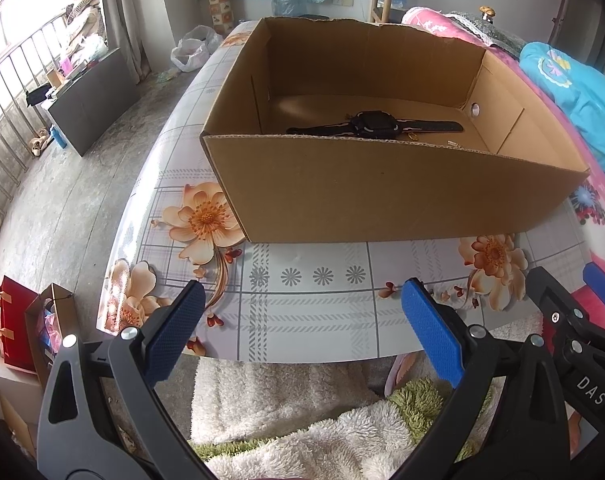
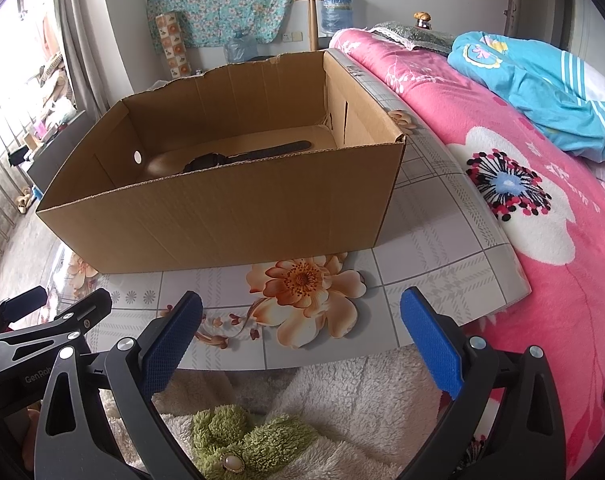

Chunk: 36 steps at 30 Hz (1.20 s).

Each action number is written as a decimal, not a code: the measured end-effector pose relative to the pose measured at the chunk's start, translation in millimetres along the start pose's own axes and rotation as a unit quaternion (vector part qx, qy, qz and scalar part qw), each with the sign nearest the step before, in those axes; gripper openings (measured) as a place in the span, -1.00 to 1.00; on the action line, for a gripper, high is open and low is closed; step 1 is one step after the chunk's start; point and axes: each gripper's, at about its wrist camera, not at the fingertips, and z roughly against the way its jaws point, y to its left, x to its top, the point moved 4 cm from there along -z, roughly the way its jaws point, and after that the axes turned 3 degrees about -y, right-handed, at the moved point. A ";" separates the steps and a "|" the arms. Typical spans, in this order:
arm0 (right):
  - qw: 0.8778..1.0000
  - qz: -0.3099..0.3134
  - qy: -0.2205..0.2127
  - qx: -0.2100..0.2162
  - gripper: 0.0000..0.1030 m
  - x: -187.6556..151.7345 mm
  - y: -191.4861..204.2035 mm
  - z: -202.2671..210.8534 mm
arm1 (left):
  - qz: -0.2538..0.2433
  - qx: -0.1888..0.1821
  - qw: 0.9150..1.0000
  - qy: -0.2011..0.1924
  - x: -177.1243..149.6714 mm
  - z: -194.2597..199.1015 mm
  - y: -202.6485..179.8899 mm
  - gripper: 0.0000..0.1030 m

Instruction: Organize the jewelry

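Hovering spread, empty: left gripper (image 1: 302, 320), right gripper (image 2: 302, 328) (ribbed pads); corrugated cardboard box (image 1: 382, 188) holds black watch (image 1: 368, 124).

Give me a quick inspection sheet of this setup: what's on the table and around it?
Surface: table with flowered cover, beside a bed.
Job's things: open box on the table; a black watch lies inside, small gold bits next to it.
Clutter: nothing seen on the table outside the box.
Grippers: left gripper and right gripper both open, empty, at the table's near edge.
Cables: nothing seen.
Surroundings: pink blanket, fluffy white fabric below, plastic bag on the floor.
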 end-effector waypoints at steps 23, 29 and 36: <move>1.000 0.001 0.001 0.001 0.88 0.3 -1.0 -2.0 | 0.003 0.002 1.000 0.004 -0.9 -1.1 -0.1 0.84; 1.000 0.001 0.002 0.001 0.88 0.2 -0.9 -2.0 | 0.003 0.002 1.000 0.005 -0.9 -1.0 0.1 0.84; 1.000 0.001 0.001 0.001 0.88 0.3 -1.0 -2.0 | 0.003 0.003 1.000 0.006 -1.0 -1.2 -0.3 0.84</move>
